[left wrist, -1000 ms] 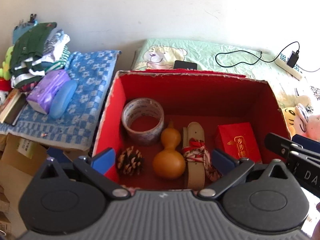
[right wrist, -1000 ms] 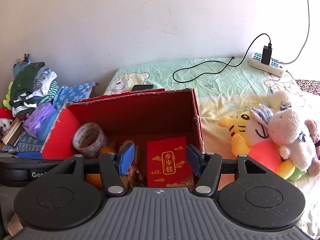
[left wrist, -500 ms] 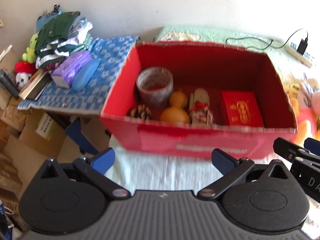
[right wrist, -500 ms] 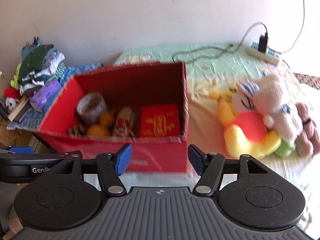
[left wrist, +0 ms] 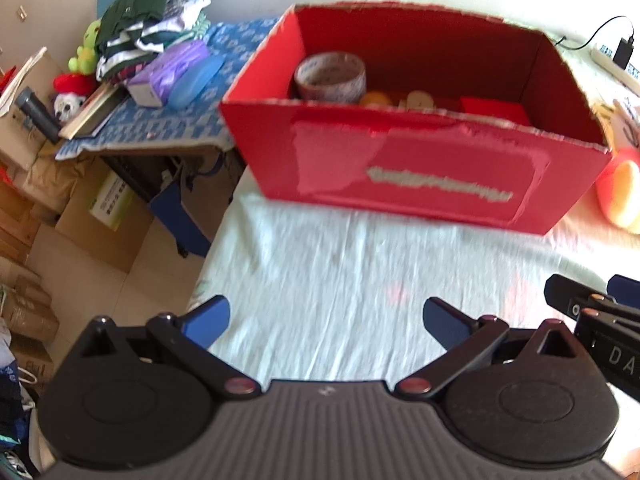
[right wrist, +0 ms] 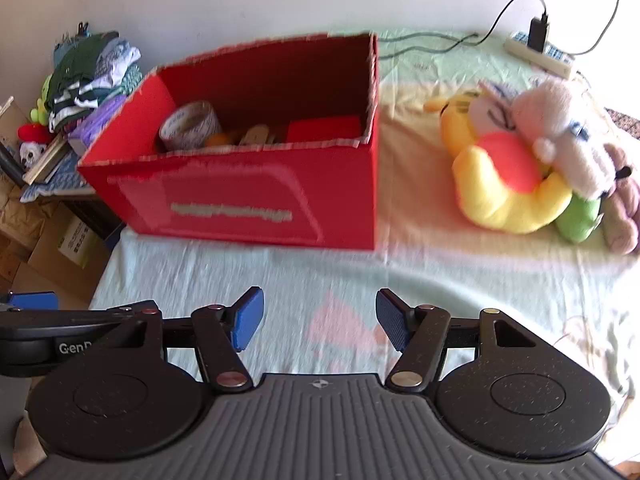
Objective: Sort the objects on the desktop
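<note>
I hold both grippers, left (left wrist: 326, 318) and right (right wrist: 319, 318), released and empty just in front of the box (right wrist: 256, 192); tape (right wrist: 190, 124) sits inside, already sorted.

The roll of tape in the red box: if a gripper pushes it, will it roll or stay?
The roll of tape leans tilted in the red box, so it would probably tip flat or roll. Its hollow ring looks light and fairly stiff.

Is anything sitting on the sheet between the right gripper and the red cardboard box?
Nothing visible does. Only bare pale green bedsheet lies between the right gripper and the red cardboard box; the pile of plush toys sits off to the box's right.
</note>
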